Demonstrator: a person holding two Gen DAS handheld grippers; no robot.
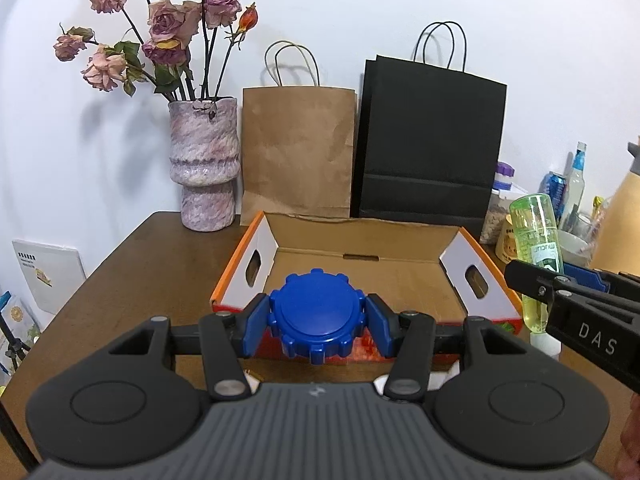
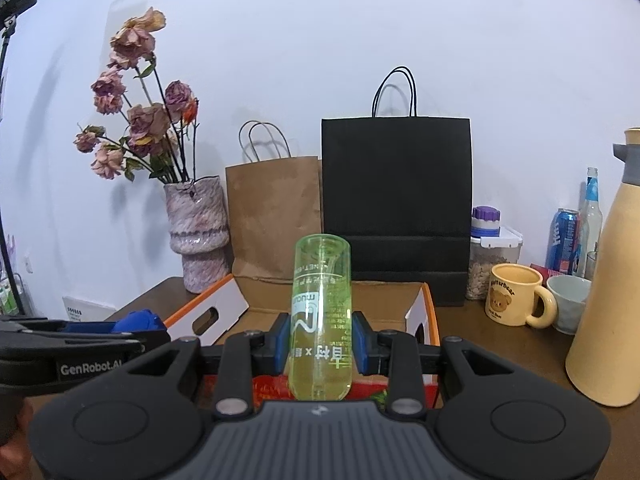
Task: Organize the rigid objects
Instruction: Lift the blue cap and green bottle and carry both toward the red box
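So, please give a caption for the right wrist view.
Right gripper holds an inverted green bottle before the open cardboard box.

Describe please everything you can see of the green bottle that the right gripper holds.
The green bottle is a clear, yellow-green plastic cylinder with white print that reads upside down. It is held inverted: its flat base points up, and the left wrist view shows a white cap at the bottom. Pale liquid fills its lower part. The right gripper clamps it at mid-body between blue pads, in the air by the near right corner of the cardboard box. Only the pads touch it.
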